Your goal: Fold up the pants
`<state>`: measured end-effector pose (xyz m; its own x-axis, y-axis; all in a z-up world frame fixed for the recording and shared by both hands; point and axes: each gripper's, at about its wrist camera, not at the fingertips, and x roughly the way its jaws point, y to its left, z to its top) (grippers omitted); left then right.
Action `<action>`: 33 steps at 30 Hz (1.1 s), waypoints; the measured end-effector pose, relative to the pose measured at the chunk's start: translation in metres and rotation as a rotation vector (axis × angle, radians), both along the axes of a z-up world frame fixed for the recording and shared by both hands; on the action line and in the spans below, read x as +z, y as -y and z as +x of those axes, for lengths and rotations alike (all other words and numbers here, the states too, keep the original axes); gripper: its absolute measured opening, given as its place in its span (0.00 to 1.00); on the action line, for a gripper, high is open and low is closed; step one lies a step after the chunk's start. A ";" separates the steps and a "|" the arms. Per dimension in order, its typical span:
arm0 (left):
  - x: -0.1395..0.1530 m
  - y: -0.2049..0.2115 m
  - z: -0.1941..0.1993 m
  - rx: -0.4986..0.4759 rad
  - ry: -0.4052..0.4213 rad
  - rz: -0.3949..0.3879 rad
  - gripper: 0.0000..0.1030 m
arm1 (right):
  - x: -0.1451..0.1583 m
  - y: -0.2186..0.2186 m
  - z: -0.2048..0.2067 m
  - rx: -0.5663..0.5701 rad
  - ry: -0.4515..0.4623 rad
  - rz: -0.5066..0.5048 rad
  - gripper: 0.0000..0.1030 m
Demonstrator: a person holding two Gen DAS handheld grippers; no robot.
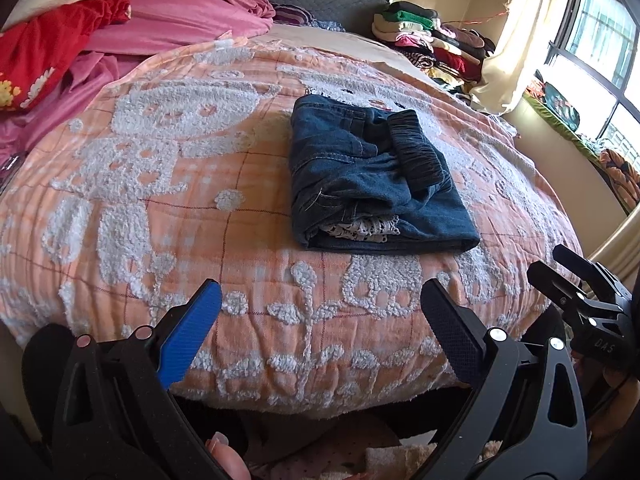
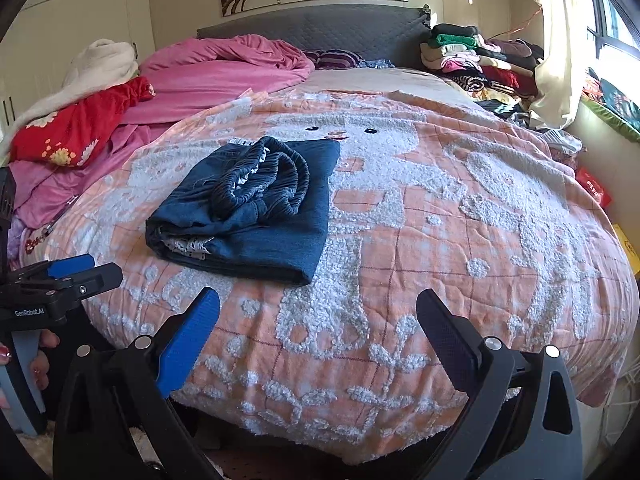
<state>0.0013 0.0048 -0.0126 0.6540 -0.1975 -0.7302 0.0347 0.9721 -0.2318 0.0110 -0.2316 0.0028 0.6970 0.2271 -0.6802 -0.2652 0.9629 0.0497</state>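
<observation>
Dark blue denim pants point(image 1: 372, 178) lie folded into a compact rectangle on the orange-and-white bedspread point(image 1: 160, 184), elastic waistband on top, white lace showing at the near edge. They also show in the right wrist view point(image 2: 248, 208). My left gripper point(image 1: 320, 300) is open and empty, held back near the bed's front edge, below the pants. My right gripper point(image 2: 318, 312) is open and empty, also at the front edge, to the right of the pants. The right gripper's tips appear at the right in the left wrist view point(image 1: 548, 264); the left gripper shows at the left in the right wrist view point(image 2: 80, 272).
Pink bedding point(image 2: 224, 64) and a red garment point(image 2: 80, 128) are heaped at the back left. A stack of folded clothes point(image 2: 472, 60) sits at the back right by a cream curtain point(image 2: 556, 60) and window. A grey headboard point(image 2: 320, 32) closes the far side.
</observation>
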 end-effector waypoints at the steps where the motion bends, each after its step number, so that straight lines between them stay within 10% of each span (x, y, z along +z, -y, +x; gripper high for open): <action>1: 0.000 0.000 0.000 -0.002 0.000 0.000 0.91 | 0.000 0.000 0.000 0.002 -0.002 -0.001 0.95; 33: 0.012 -0.003 -0.004 0.016 0.007 0.013 0.91 | 0.004 -0.001 -0.001 0.007 -0.003 0.001 0.95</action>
<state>-0.0027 0.0077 -0.0006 0.6624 -0.1774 -0.7278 0.0212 0.9756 -0.2185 0.0098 -0.2306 0.0071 0.6935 0.2331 -0.6817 -0.2721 0.9609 0.0517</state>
